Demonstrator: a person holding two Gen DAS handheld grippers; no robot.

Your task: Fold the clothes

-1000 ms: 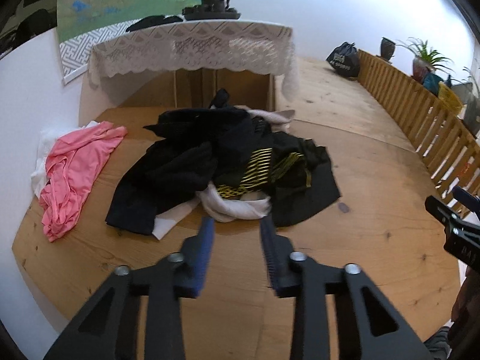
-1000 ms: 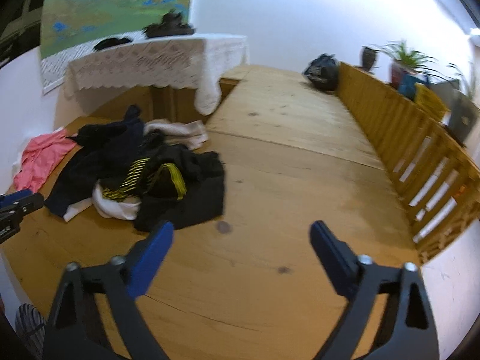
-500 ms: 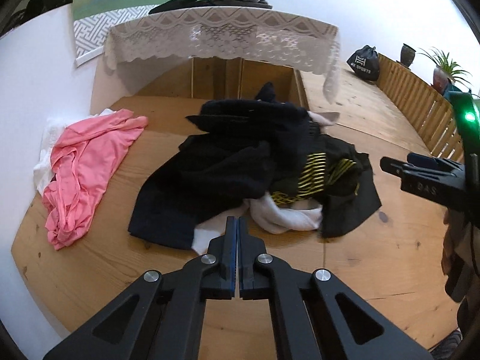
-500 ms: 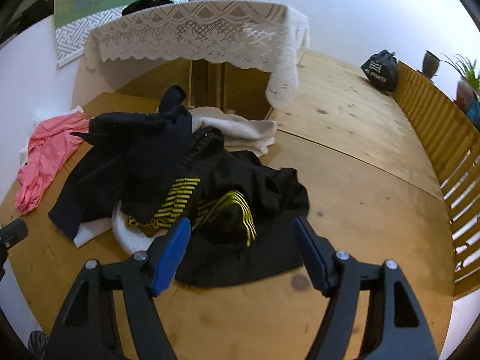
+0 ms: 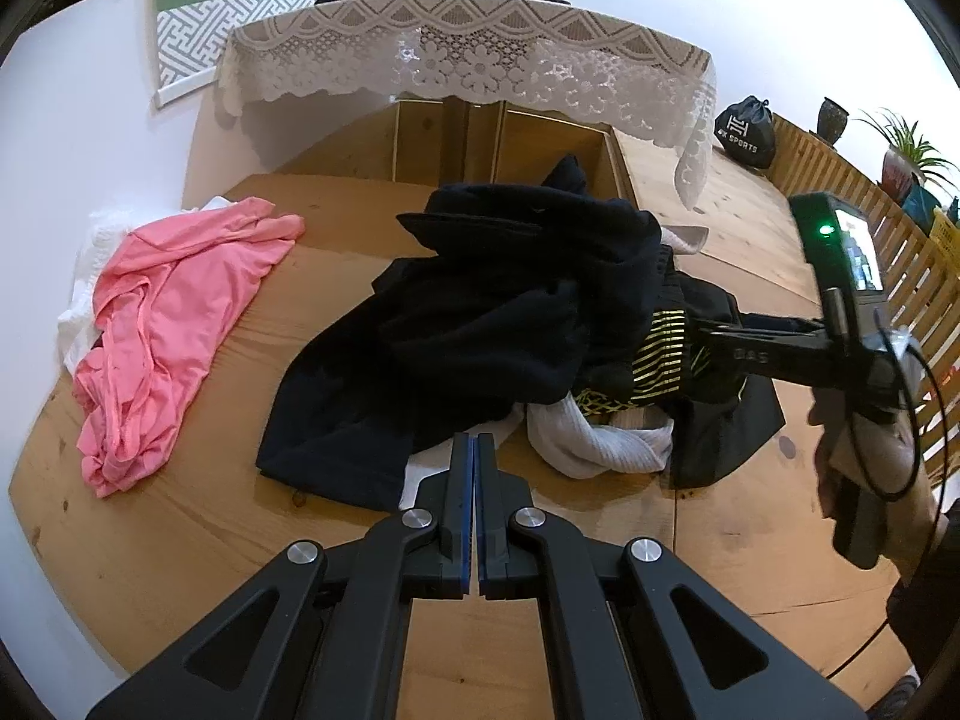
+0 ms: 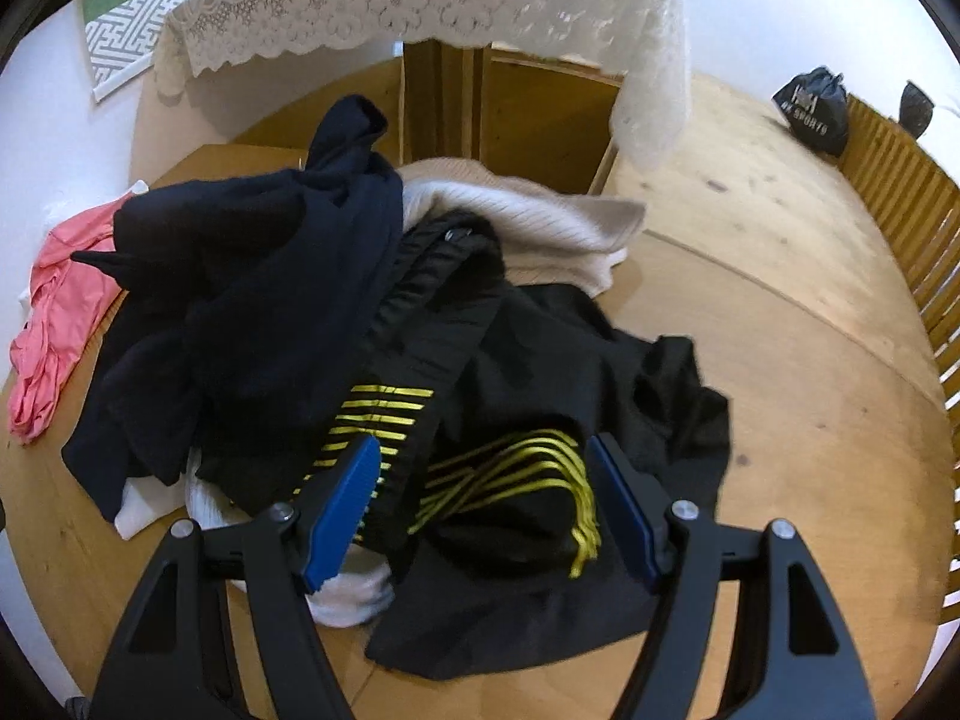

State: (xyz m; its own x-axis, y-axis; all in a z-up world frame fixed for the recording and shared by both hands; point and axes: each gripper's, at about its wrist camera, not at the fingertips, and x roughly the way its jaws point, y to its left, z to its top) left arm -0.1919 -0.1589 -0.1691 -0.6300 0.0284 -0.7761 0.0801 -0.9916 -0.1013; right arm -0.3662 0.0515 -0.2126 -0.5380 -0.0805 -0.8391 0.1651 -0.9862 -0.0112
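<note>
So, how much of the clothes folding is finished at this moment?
Nothing looks folded: the dark pile is a heap, and the pink garment lies crumpled. The open right gripper hovers over the yellow-striped black garment; the left gripper is shut, empty. All folding remains.
</note>
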